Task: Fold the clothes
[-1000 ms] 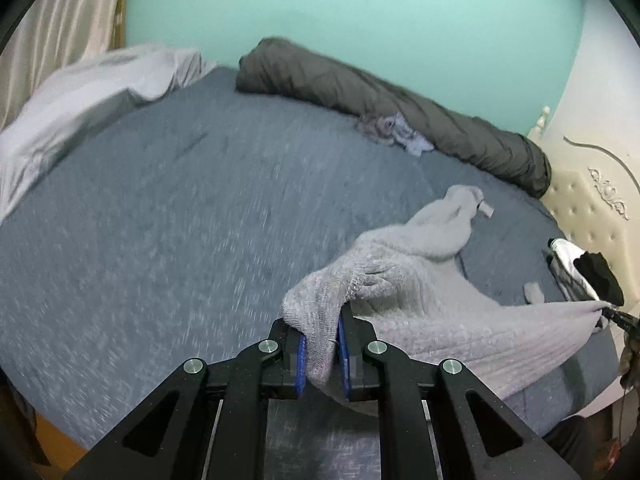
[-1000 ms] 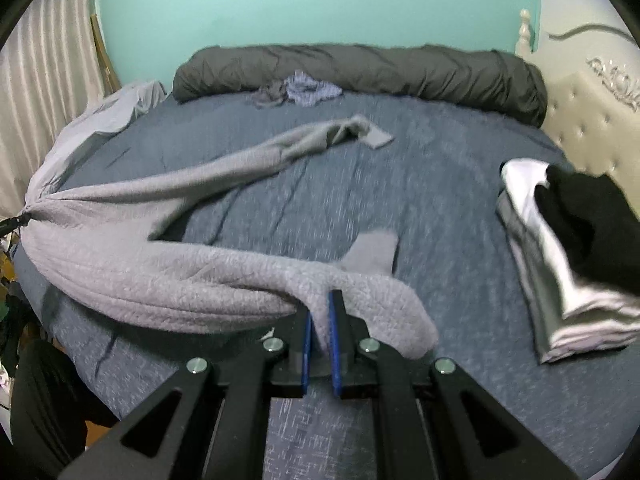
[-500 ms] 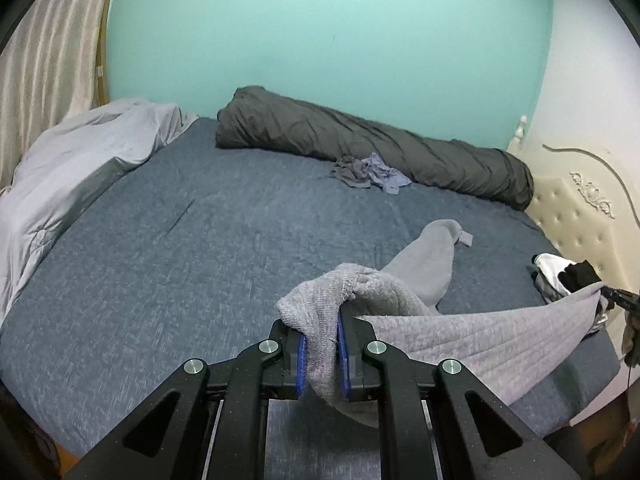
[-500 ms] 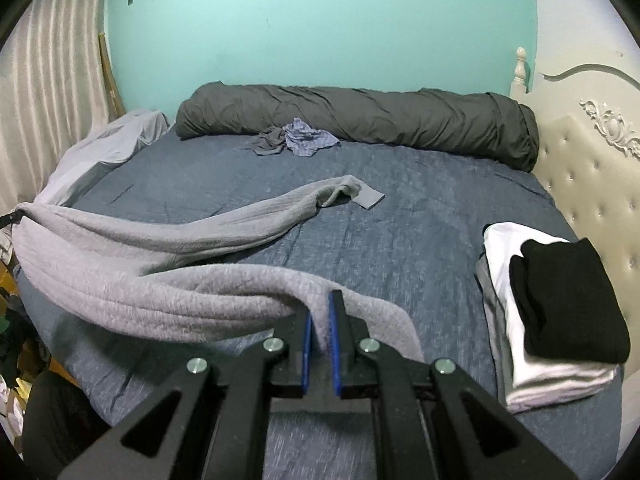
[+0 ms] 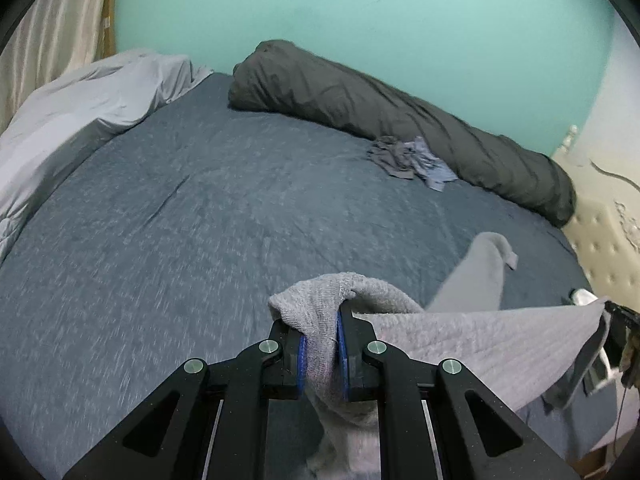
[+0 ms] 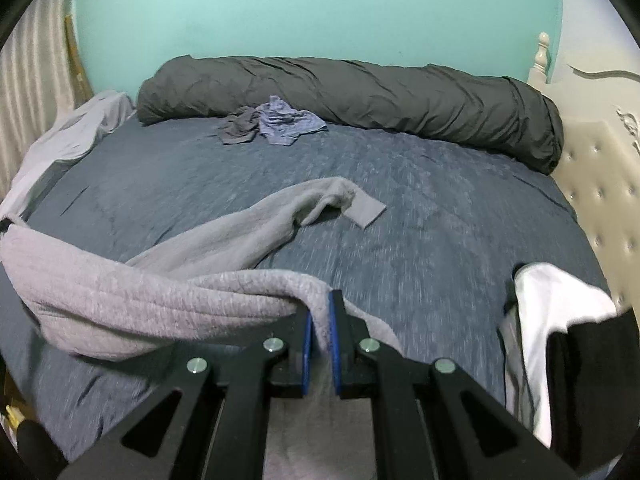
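A light grey knitted sweater (image 5: 480, 344) hangs stretched between my two grippers above the dark blue bed. My left gripper (image 5: 322, 320) is shut on one bunched corner of it. My right gripper (image 6: 320, 300) is shut on the opposite corner of the grey sweater (image 6: 140, 296). One sleeve (image 6: 304, 204) trails forward across the bed sheet (image 6: 440, 208), its cuff lying flat. In the left wrist view the same sleeve (image 5: 480, 272) rises behind the stretched edge, and the right gripper's tip (image 5: 618, 316) shows at the far right edge.
A rolled dark grey duvet (image 6: 360, 92) lies along the teal wall, with a crumpled blue-grey garment pile (image 6: 272, 122) before it. Folded white and black clothes (image 6: 560, 320) are stacked at the right by the cream headboard (image 6: 600, 184). A pale grey blanket (image 5: 80, 108) lies at the left.
Both grippers have pulled back together with the sweater, so more of the bed shows. The sweater has lifted off the sheet and stretched taut; the sleeve has dragged along.
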A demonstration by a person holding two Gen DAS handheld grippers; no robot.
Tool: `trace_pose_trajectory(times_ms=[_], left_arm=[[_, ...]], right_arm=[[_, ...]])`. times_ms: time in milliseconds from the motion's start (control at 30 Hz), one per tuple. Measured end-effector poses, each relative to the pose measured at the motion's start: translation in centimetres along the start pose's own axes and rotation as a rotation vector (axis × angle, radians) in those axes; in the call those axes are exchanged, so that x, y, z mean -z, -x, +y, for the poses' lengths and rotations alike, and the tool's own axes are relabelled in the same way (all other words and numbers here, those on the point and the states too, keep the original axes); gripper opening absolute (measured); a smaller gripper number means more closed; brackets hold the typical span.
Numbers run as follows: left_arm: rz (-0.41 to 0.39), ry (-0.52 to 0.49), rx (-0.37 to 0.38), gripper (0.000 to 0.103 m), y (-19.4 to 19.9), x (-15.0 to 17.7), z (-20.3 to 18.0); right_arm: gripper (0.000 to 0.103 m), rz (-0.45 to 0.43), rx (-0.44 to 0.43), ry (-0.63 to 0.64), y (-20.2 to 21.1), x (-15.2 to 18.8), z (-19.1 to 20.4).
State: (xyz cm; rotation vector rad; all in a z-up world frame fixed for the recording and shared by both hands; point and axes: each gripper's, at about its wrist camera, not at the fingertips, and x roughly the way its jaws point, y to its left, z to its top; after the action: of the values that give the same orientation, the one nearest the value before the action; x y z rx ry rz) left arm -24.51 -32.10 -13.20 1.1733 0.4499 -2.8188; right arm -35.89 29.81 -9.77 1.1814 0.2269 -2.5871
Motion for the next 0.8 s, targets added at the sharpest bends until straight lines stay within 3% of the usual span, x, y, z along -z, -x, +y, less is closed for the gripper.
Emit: trace_pose_trajectory(times_ms=[367, 600, 633, 700, 767, 800], left_arm=[[0.013, 0.083, -0.032, 0.013, -9.3, -5.6, 2.0], [0.08, 0.165, -0.042, 0.02, -14.7, -5.5, 3.5], [0.087, 0.168, -0.046, 0.023, -15.1, -5.1, 3.6], [0.086, 0.167, -0.047, 0.048, -15.4, -4.5, 3.6], [0.063, 0.158, -0.034, 0.054, -15.0, -3.8, 3.6], [0.045, 0.147, -0.044, 0.062, -14.5, -3.4, 3.6]], right_arm=[[0.007, -0.004, 0.104, 0.051, -9.7, -9.2, 2.0], [0.008, 0.019, 0.204, 0.039, -16.8, -11.3, 3.9], [0.012, 0.029, 0.211, 0.03, -17.9, -11.2, 4.1], [0.027, 0.044, 0.222, 0.022, -19.5, -10.3, 4.6], [0.048, 0.057, 0.213, 0.033, -20.4, -9.1, 4.9], [0.05, 0.045, 0.205, 0.025, -20.5, -8.7, 4.9]])
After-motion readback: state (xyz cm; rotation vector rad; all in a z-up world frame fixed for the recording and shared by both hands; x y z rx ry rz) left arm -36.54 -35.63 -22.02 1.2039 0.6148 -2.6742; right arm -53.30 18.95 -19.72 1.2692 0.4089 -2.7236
